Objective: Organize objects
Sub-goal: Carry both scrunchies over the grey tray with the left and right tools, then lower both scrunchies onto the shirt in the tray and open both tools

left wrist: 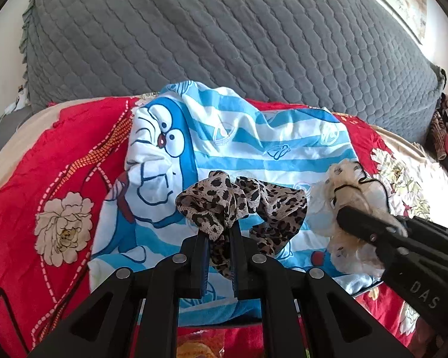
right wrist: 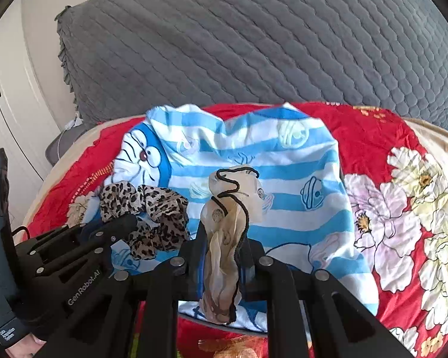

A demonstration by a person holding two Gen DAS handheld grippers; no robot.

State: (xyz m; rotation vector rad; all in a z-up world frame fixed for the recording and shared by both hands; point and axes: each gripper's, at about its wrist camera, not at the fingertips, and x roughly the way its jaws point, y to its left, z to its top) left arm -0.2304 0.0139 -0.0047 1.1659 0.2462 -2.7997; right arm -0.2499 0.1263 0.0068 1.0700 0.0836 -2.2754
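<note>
We see our left gripper (left wrist: 217, 235) pinching the leopard scrunchie (left wrist: 242, 205), while our right gripper (right wrist: 224, 238) beside it clamps the sheer beige scrunchie (right wrist: 227, 223).

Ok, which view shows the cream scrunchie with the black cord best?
The right wrist view: the cream scrunchie hangs centred between the right gripper fingers, cord visible. In the left wrist view it sits at the right side, partly hidden by that gripper.
</note>
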